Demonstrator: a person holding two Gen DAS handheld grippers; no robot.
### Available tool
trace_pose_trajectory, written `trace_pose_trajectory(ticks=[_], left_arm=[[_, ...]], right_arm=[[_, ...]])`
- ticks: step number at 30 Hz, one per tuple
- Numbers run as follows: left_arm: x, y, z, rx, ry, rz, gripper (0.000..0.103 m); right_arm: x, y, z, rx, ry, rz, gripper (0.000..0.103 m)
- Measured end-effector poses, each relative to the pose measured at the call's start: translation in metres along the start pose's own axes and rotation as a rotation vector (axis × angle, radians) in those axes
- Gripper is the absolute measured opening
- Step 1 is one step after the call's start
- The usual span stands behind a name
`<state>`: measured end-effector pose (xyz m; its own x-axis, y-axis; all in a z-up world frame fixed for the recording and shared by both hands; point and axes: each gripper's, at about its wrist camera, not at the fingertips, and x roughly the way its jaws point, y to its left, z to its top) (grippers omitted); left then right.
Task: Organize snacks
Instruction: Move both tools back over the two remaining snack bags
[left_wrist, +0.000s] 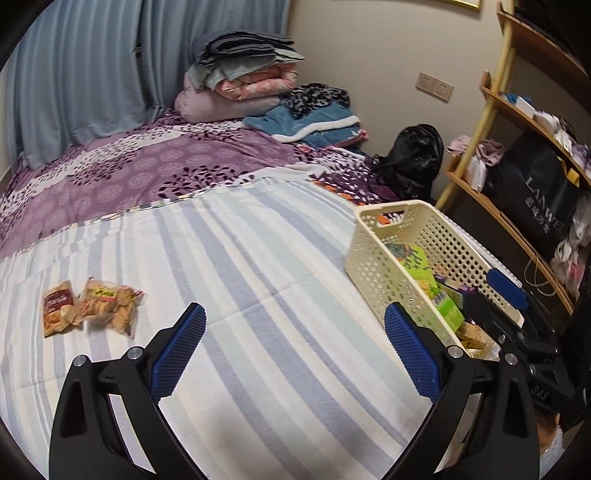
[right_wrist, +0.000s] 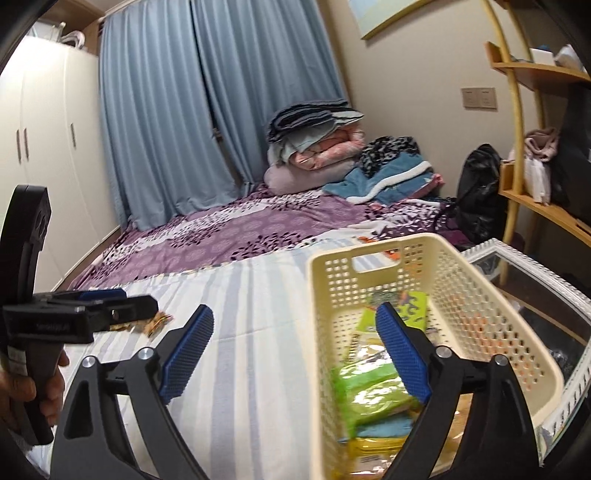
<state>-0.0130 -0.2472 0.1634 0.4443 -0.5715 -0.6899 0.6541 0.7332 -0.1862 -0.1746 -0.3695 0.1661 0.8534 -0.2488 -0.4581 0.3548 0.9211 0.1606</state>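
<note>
1. My left hand-held gripper (left_wrist: 295, 350) is released: its jaws stand wide apart over the striped bed cover (left_wrist: 258, 258), nothing between them
2. My right hand-held gripper (right_wrist: 295, 350) is likewise released and empty; its left finger is over the bed cover, its right finger over the basket (right_wrist: 480, 369)
3. The cream perforated basket stands on the bed near its right edge and contains several snack packets, among them green packets (right_wrist: 369, 391)
4. Two snack packets (left_wrist: 92, 306) lie side by side on the bed cover, well apart from the basket, to the left of my left hand-held gripper
</note>
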Motion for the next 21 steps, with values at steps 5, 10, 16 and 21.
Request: trace_pose_trajectory(ticks=[5, 10, 16, 21], left_arm=[[-0.007, 0.031, -0.002, -0.054, -0.009, 0.033, 0.100], [-0.012, 0.067, -0.006, -0.114, -0.012, 0.069, 0.100], [-0.019, 0.114, -0.010, -0.197, -0.020, 0.116, 0.100], [-0.019, 0.155, -0.013, -0.255, -0.015, 0.162, 0.100]], right_arm=[[0.009, 0.025, -0.005, -0.040, 0.040, 0.049, 0.092], [0.022, 0.054, -0.009, -0.088, 0.087, 0.100, 0.092], [0.041, 0.083, -0.015, -0.114, 0.139, 0.154, 0.092], [0.056, 0.104, -0.021, -0.130, 0.180, 0.186, 0.092]])
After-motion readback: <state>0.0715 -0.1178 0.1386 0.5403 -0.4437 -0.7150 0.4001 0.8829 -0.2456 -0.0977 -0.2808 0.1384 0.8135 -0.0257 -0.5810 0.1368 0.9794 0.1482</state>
